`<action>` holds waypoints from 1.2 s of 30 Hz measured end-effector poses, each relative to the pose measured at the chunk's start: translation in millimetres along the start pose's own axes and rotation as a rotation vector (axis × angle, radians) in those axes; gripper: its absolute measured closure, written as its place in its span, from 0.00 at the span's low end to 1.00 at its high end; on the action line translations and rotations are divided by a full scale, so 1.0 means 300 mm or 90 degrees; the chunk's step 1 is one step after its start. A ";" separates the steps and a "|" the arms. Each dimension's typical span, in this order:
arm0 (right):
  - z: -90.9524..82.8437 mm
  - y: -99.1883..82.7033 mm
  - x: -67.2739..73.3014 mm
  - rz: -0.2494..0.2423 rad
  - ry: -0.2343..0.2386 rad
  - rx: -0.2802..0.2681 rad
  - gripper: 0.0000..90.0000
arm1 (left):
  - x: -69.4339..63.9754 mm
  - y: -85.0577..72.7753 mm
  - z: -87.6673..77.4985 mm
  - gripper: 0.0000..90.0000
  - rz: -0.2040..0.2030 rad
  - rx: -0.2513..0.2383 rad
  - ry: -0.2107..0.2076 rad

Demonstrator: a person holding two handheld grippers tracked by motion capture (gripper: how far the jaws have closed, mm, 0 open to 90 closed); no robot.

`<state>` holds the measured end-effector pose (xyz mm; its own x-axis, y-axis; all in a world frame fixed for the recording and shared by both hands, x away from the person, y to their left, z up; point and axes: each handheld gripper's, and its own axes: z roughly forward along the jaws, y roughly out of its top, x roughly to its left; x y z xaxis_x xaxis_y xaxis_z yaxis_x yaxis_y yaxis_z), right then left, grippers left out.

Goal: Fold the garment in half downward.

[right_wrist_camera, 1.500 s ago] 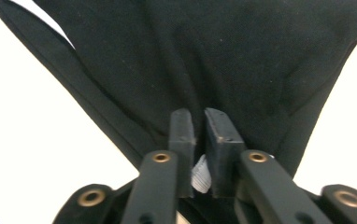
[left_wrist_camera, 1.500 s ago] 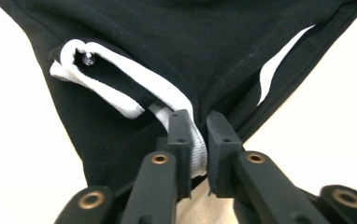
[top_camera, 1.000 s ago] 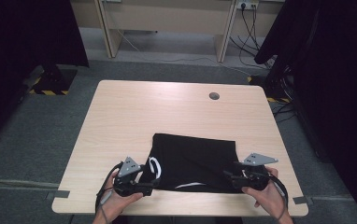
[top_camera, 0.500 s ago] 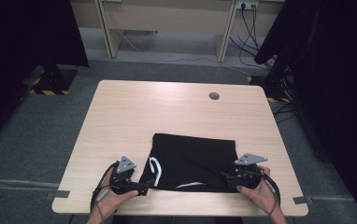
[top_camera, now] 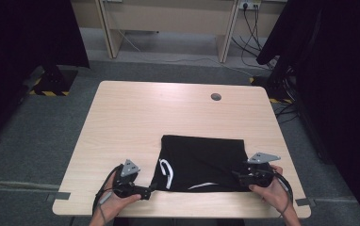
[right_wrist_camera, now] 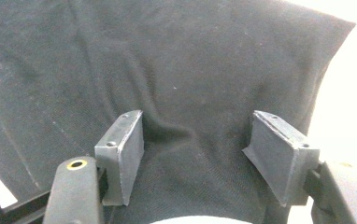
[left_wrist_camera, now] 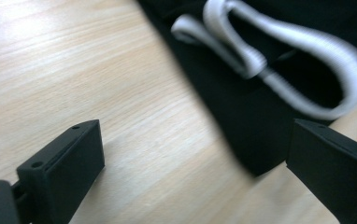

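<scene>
A black garment (top_camera: 201, 162), folded into a rough rectangle, is lying flat on the near half of a light wooden table (top_camera: 135, 117), a little right of centre and close to the person's edge. Its cloth is a matte, finely woven black with soft creases running across it. A white drawstring (top_camera: 166, 170) is looping out over the garment's left side, and a second thin white strip is showing near its front edge. In the left gripper view the drawstring (left_wrist_camera: 279, 60) is appearing as a flat, ribbed white cord curling in two loops on the dark fabric, slightly blurred.

The left gripper (top_camera: 149, 192) is sitting at the garment's near left corner, held in the person's left hand (top_camera: 114, 202). Its jaws are spread wide apart, grasping nothing; in its own view the garment's corner (left_wrist_camera: 256, 140) is lying between them on bare wood, nearer the right-hand jaw.

The right gripper (top_camera: 240, 176) is resting at the garment's near right corner, held in the person's right hand (top_camera: 272, 190). Its jaws are also parted, and in its own view they are pressing down on the black cloth (right_wrist_camera: 181, 70), which is puckering into a small ridge between them without being pinched.

Beyond the garment the tabletop is showing a round cable hole (top_camera: 216, 97) near the far edge. Grey carpet (top_camera: 36, 132) is surrounding the table, with dark curtains (top_camera: 22, 42) hanging at both sides and cables trailing at the far right.
</scene>
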<state>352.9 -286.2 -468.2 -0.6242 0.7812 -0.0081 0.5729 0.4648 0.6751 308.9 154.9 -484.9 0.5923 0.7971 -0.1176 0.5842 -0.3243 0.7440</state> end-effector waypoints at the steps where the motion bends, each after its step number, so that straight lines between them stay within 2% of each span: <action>1: -0.004 -0.003 -0.006 0.005 -0.003 0.002 0.41 | 0.000 0.001 0.001 0.03 0.001 0.000 0.000; 5: -0.011 -0.011 -0.023 0.004 -0.003 0.000 0.41 | -0.001 0.002 0.005 0.03 0.016 0.005 0.008; 9: -0.017 -0.019 -0.033 0.005 -0.005 -0.004 0.40 | -0.013 0.002 0.011 0.02 0.067 0.027 0.021; 10: -0.018 -0.023 -0.036 0.006 -0.006 -0.005 0.41 | -0.015 0.002 0.012 0.00 0.070 0.030 0.019; 16: -0.028 -0.032 -0.050 0.011 -0.013 -0.006 0.40 | -0.015 0.002 0.013 0.00 0.066 0.029 0.022; 19: -0.035 -0.033 -0.047 0.024 -0.016 -0.011 0.33 | -0.014 0.002 0.013 0.00 0.066 0.030 0.022; 23: -0.064 -0.036 -0.042 0.058 -0.021 -0.059 0.32 | -0.015 0.002 0.012 0.00 0.071 0.029 0.015; 25: -0.077 -0.036 -0.027 0.062 -0.016 -0.077 0.32 | -0.015 0.001 0.011 0.00 0.071 0.029 0.012; 27: -0.088 -0.034 -0.007 0.053 -0.013 -0.070 0.31 | -0.017 -0.001 0.009 0.00 0.073 0.029 0.010; 36: -0.108 -0.034 0.061 0.051 -0.001 -0.073 0.26 | -0.026 -0.011 -0.001 0.00 0.080 0.030 0.004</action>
<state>318.4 -290.0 -451.3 -0.5787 0.8141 0.0479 0.5559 0.3508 0.7537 302.2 149.7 -486.3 0.6596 0.7513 -0.0215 0.5308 -0.4454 0.7210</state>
